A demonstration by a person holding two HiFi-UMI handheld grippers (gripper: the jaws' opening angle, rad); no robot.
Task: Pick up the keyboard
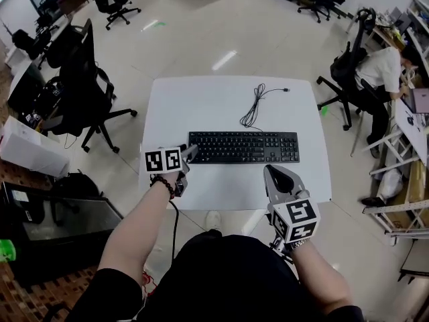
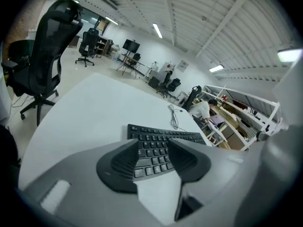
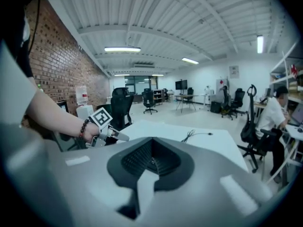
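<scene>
A black keyboard [image 1: 243,147] lies across the middle of the white table [image 1: 201,106], and its black cable [image 1: 258,102] curls toward the far edge. My left gripper [image 1: 192,153] is at the keyboard's left end. In the left gripper view its jaws [image 2: 154,157] stand open and the keyboard's [image 2: 161,143] keys show through the gap. I cannot tell whether they touch it. My right gripper [image 1: 275,174] hovers near the table's front edge, below the keyboard's right half. In the right gripper view its jaws [image 3: 151,162] are shut on nothing, and the left gripper [image 3: 106,126] shows ahead.
A black office chair [image 1: 84,79] stands left of the table. A seated person [image 1: 379,72] works at a desk on the right, beside another chair [image 1: 345,69]. More chairs and desks line the far room. A dark cabinet [image 1: 47,220] sits at the lower left.
</scene>
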